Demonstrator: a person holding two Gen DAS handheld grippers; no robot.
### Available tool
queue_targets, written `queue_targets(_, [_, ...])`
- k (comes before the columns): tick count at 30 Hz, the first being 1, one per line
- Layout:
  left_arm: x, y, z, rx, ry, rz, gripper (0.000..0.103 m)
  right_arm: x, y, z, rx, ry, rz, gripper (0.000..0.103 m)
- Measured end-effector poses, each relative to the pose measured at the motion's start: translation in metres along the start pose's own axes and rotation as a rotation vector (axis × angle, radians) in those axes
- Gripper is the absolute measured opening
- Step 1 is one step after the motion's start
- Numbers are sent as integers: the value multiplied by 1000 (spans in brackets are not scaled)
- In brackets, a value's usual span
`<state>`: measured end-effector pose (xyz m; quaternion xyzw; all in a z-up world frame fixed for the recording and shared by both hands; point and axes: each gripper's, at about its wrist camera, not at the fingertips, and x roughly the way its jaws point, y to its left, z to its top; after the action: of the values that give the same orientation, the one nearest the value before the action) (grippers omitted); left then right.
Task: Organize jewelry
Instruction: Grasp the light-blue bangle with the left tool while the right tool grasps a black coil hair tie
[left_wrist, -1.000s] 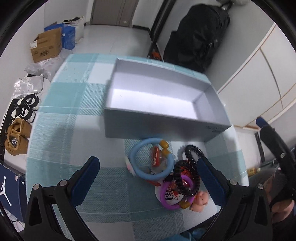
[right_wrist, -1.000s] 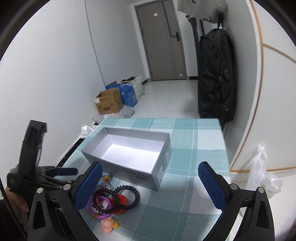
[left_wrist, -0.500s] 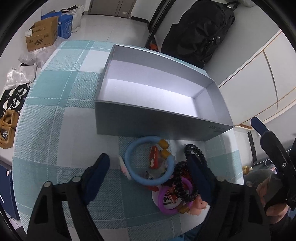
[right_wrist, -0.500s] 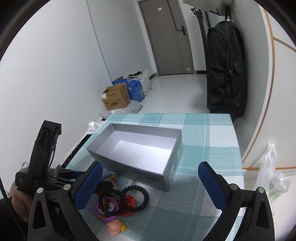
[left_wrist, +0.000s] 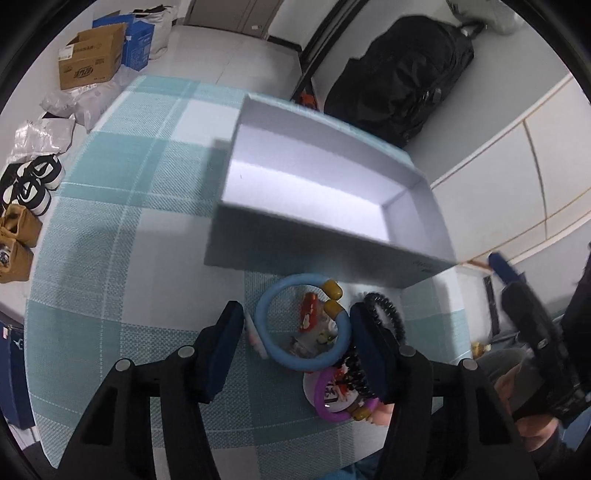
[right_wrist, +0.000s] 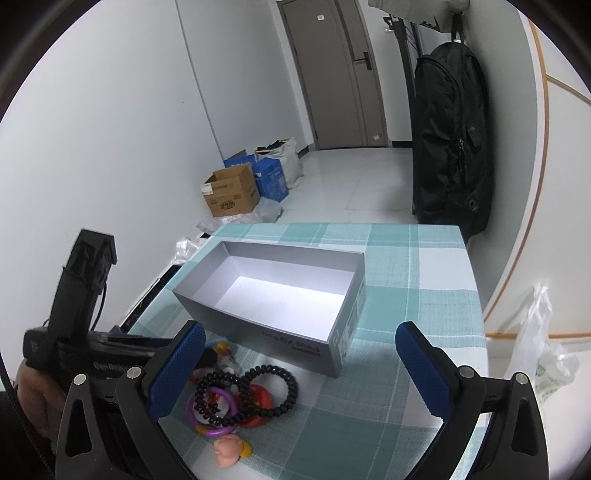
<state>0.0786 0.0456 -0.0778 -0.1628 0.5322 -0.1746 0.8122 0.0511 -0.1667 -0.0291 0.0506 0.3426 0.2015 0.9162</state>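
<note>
The left gripper (left_wrist: 297, 334) is closing around the blue bangle (left_wrist: 303, 326) near the tabletop's front edge, pads not yet pressing; it looks light, stiff and slick, best pinched across its rim; the right gripper (right_wrist: 300, 363) hangs open; beyond, the grey box (left_wrist: 314, 243) is empty.

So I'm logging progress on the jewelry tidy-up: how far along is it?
Nothing is sorted yet: the grey box is bare inside. In hand: the left gripper is closing around the blue bracelet, pads not yet pressing. Left: the purple ring, black coil bands and small trinkets. The right gripper is open.
</note>
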Motion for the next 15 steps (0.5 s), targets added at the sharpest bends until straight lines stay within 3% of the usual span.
queue_targets(6, [-18,-1,3,-17,-67,-56,54,10,0,-9,30,79,84,103])
queue_targets(11, [-31,0,3,-32,-112,-89,54,31,-3,-22,84,201,151,95])
queue_targets(15, [-35,0,5,-40,-136,-104,54,42,0,-28,99,249,162,86])
